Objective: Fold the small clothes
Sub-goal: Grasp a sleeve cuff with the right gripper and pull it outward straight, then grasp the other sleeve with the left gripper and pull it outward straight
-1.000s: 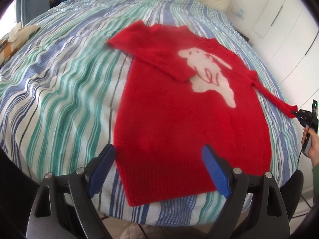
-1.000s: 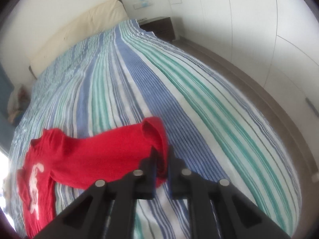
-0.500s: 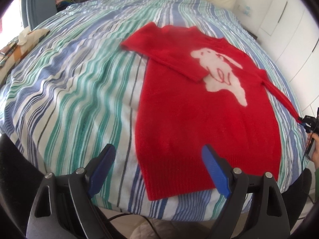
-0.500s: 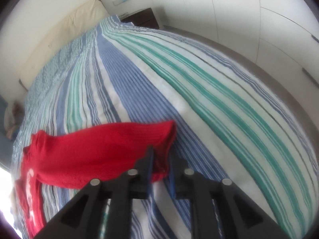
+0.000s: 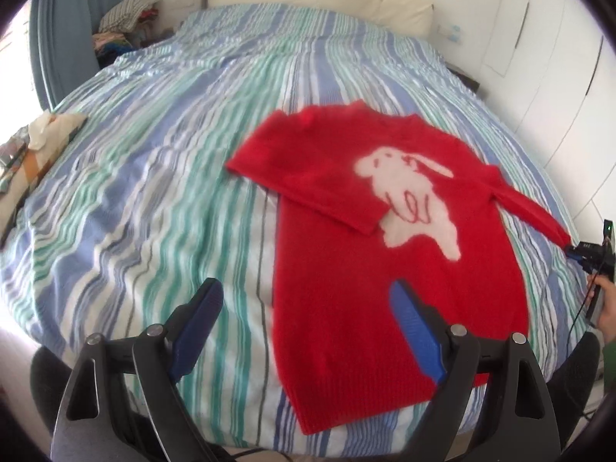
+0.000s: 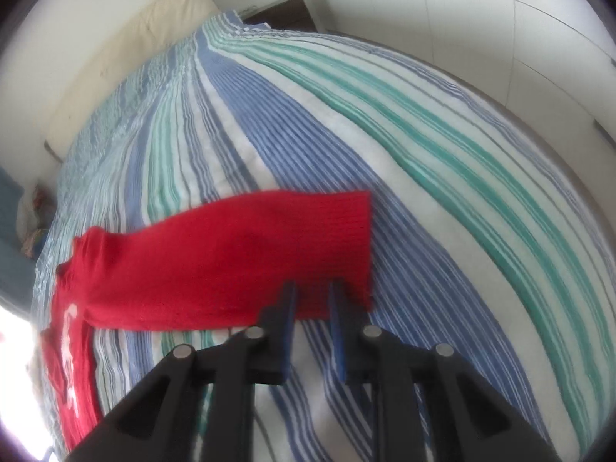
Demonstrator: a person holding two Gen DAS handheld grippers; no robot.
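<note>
On the striped bed (image 5: 161,177), right gripper (image 6: 311,300) jaws are opening off the red sweater (image 5: 385,277) sleeve cuff (image 6: 346,238), left gripper (image 5: 308,331) gapes empty; next, fold that sleeve inward.

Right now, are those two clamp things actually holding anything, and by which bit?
The left gripper holds nothing. The right gripper has the red sweater's sleeve cuff between its jaws, which are opening.
</note>
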